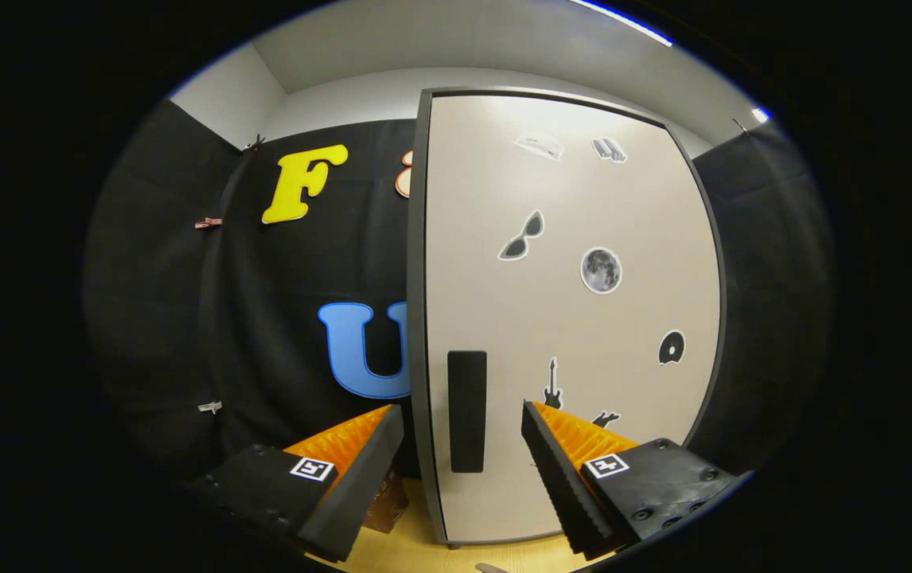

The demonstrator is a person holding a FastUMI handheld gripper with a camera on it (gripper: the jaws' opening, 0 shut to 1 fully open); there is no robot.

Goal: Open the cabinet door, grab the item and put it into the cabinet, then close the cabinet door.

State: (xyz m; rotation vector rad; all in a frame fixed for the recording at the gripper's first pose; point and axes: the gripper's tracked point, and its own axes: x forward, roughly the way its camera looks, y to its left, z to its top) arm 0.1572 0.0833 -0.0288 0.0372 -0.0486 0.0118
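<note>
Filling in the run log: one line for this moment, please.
stage: reaching for handle | gripper: open, either side of black upright handle, not touching | beige stickered cabinet door: closed

The camera rides on the hand-held gripper (pixel 462 414) and looks forward along its two spread fingers, straight at the closed cabinet door (pixel 583 318) from close by. It sits low, at about the height of the door's handle (pixel 467 411), with the bench (pixel 424 549) just below.
</note>
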